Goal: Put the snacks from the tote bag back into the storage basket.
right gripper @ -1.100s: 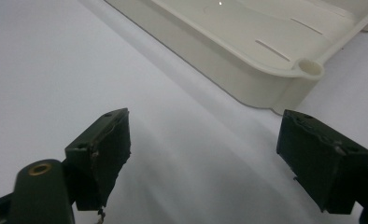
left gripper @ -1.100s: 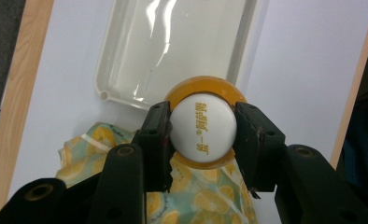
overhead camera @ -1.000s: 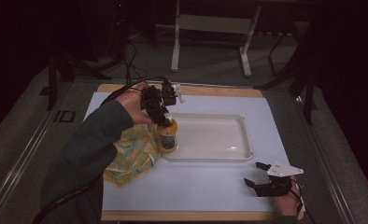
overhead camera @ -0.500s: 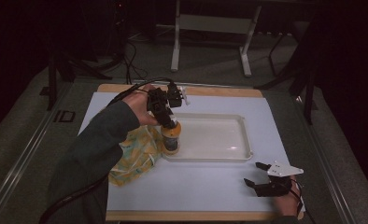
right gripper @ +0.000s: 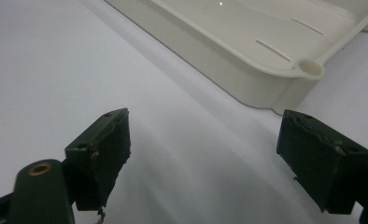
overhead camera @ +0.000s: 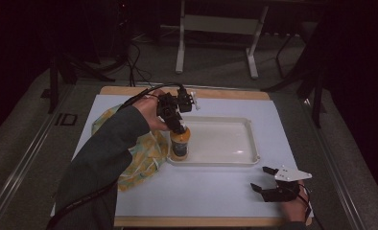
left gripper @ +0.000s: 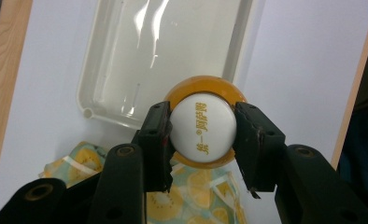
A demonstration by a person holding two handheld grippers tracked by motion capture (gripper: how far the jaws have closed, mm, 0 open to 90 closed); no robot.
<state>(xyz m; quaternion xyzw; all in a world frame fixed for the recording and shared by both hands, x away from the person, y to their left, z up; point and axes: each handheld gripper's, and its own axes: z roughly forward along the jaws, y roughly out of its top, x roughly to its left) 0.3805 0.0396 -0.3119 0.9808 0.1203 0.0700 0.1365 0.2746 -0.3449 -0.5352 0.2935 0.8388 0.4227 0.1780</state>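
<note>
Jaws of the left tool [overhead camera: 180, 128] clamp the white cap of a small orange bottle [overhead camera: 180, 143], gripping it from above on two opposite sides. Seen from the high view, the bottle stands upright at the near left corner of a shallow cream tray [overhead camera: 235, 155]; whether its base rests on the tray floor or hangs just above it cannot be told. In the left gripper view the cap [left gripper: 201, 128] carries gold printed characters and sits squarely between the two black pads, with the orange shoulder of the bottle [left gripper: 191, 88] ringing it.

Beside the tray's left edge lies a crumpled cloth [overhead camera: 144, 153] printed with yellow citrus slices on pale green, touching the tray's wall and partly under the person's sleeved left forearm. The same cloth [left gripper: 205, 196] shows below the bottle in the left gripper view.

Tray, cloth and bottle sit on a white sheet covering the surface [overhead camera: 216, 191], whose wooden border shows at the far and near edges.

At the near right corner of the sheet, the right tool [overhead camera: 266, 181] rests low with its jaws spread wide apart and nothing between them, well clear of the bottle. Its own view looks across bare white sheet toward a rounded corner of the tray [right gripper: 285, 79], near the jaws but not touching them.
</note>
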